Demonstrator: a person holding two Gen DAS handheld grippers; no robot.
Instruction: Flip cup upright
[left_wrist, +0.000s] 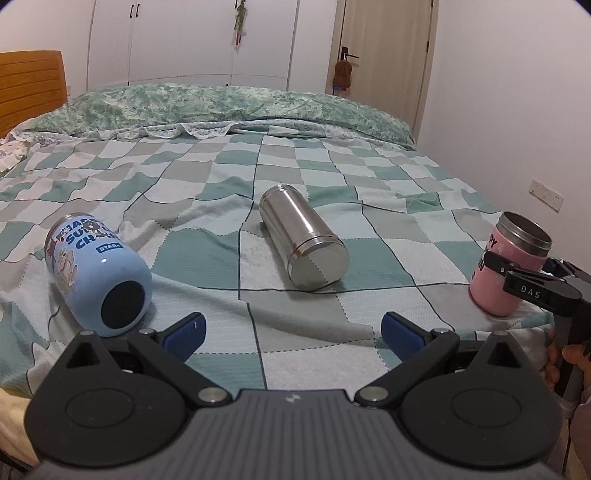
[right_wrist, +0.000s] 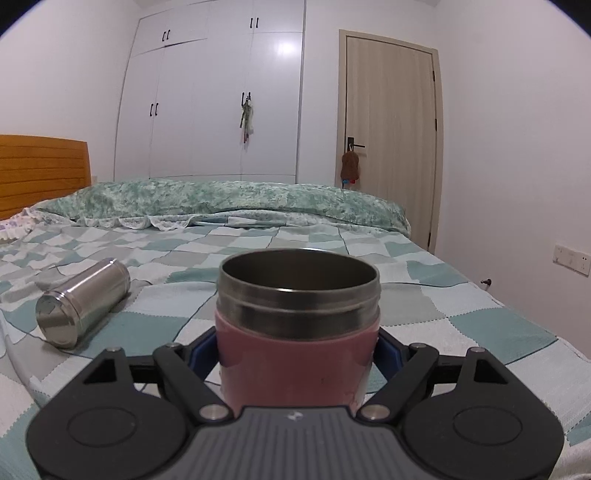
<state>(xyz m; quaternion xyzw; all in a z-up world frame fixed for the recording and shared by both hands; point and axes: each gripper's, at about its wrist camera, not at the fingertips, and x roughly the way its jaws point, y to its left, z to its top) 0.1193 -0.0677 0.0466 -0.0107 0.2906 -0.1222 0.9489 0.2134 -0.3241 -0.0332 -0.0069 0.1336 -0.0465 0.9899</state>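
A pink cup (right_wrist: 295, 354) with a steel rim stands upright, mouth up, on the checked bedspread (right_wrist: 443, 317). My right gripper (right_wrist: 295, 354) is shut on the pink cup, one blue pad on each side of it. In the left wrist view the pink cup (left_wrist: 506, 266) stands at the right edge with the right gripper (left_wrist: 517, 273) around it. A blue printed cup (left_wrist: 98, 273) lies on its side at the left. A steel cup (left_wrist: 303, 240) lies on its side in the middle; it also shows in the right wrist view (right_wrist: 81, 302). My left gripper (left_wrist: 291, 332) is open and empty, in front of both.
A green floral quilt (left_wrist: 221, 107) lies folded across the far side of the bed. A wooden headboard (left_wrist: 29, 85) is at the left. A white wardrobe (right_wrist: 210, 96) and a door (right_wrist: 391, 136) stand behind the bed. The bed's right edge is near the pink cup.
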